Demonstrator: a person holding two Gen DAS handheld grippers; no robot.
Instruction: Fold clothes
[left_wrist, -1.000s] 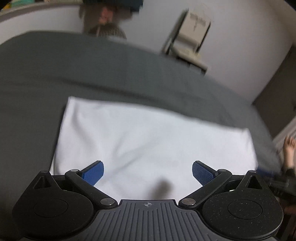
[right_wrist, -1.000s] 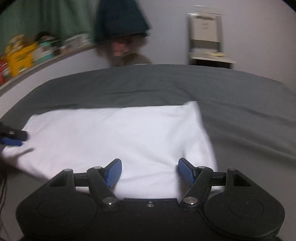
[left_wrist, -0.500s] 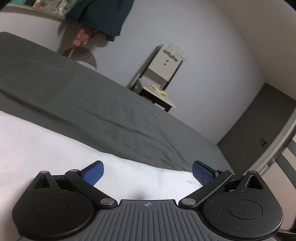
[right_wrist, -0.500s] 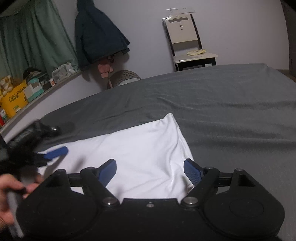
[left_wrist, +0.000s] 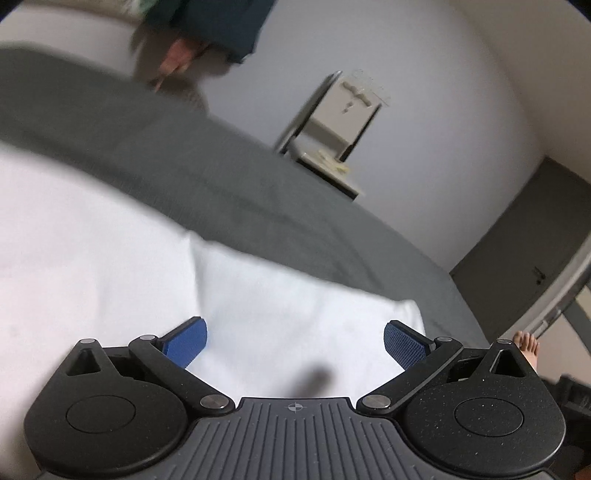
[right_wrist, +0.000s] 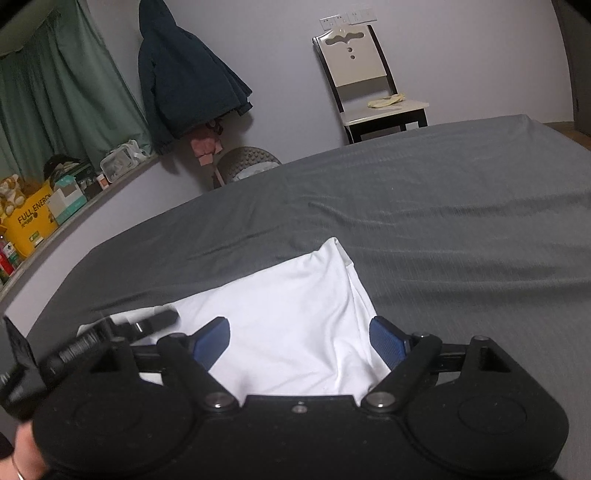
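Both grippers gape, empty, over the white garment on the bed; it lies folded, maybe more folds left

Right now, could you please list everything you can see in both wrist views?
garment: one, white, flat on the bed under both tongs
bed sheet: one, grey, covering the bed
chair: one, cream and dark, by the far wall
jacket: one, dark blue, hanging on the wall
curtain: one, green, far left
box: one, yellow, on the left ledge
left tongs: blue pads, open over the garment
right tongs: blue pads, open, just widened, nothing gripped
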